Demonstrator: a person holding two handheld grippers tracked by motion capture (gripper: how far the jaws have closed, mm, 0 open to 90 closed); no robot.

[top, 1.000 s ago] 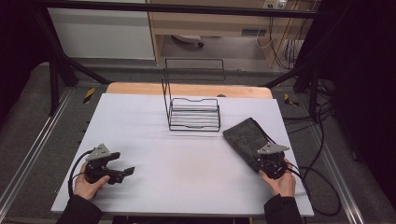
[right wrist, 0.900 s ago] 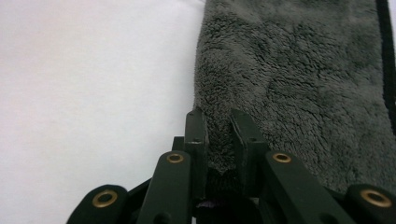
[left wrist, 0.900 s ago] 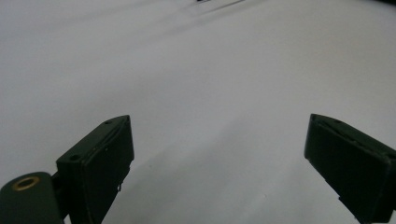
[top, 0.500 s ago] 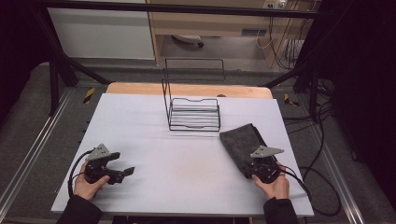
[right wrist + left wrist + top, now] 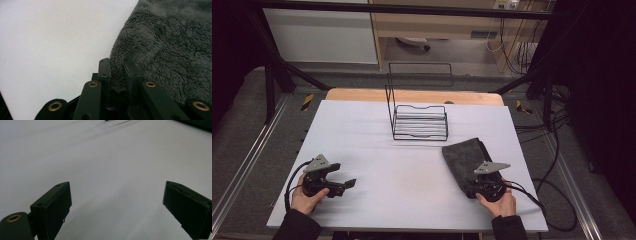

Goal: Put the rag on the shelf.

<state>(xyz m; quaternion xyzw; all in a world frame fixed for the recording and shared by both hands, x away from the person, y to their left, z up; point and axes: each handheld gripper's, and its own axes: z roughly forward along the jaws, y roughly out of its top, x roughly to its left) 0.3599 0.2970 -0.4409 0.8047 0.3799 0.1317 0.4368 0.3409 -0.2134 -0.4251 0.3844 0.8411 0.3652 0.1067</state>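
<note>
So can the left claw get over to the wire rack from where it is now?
Probably yes: the left claw is open and holds nothing, and bare table lies between it and the wire rack.

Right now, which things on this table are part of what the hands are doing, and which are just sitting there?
In use:
- dark grey towel, a near edge pinched in the right gripper
- right gripper, jaws closed on that edge

Sitting idle:
- black wire rack, standing apart at the far middle of the table
- left gripper, jaws wide apart over bare tabletop, holding nothing
</note>
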